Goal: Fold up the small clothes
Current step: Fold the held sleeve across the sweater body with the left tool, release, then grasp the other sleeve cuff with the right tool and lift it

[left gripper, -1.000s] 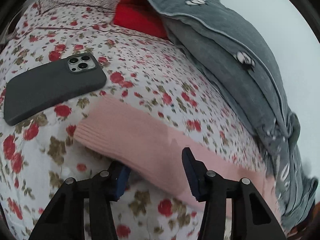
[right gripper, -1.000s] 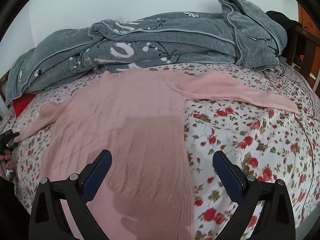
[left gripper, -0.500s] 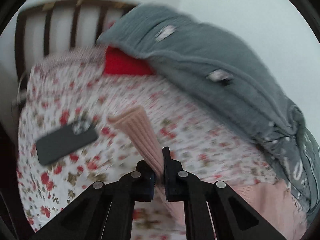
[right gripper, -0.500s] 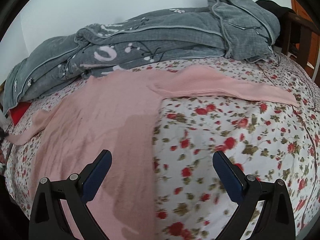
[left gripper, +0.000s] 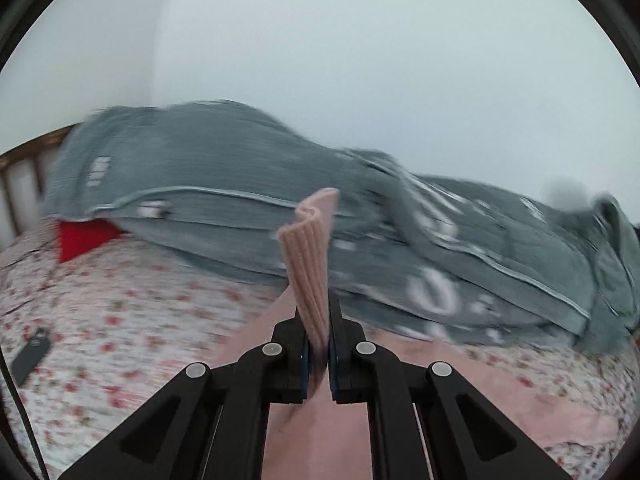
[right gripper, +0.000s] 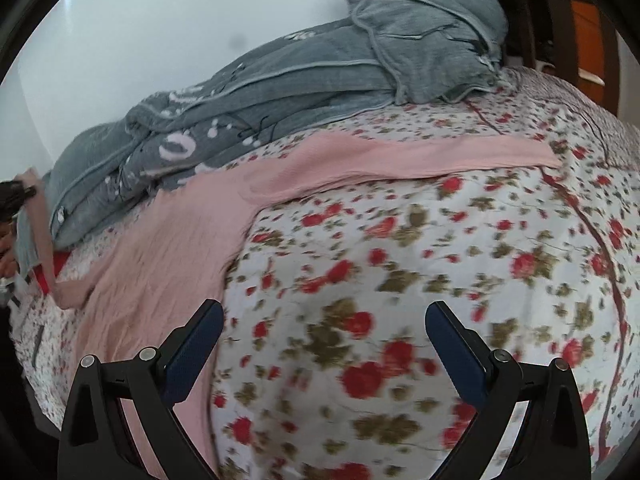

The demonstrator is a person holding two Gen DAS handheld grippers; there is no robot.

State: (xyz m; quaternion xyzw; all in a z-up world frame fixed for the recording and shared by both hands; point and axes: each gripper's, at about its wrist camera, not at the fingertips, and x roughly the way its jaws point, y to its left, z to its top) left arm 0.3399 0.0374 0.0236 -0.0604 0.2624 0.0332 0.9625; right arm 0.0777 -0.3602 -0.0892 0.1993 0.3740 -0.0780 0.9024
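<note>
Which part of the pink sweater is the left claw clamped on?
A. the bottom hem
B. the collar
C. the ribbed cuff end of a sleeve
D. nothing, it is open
C: the left claw is shut on the ribbed sleeve cuff, which sticks up between its fingers.

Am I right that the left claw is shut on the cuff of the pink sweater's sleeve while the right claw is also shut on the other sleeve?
Not quite. The left claw is shut on the cuff of the pink sweater, but the right claw is open and holds nothing; the other sleeve lies flat on the floral bedspread. The right wrist view shows it.
</note>
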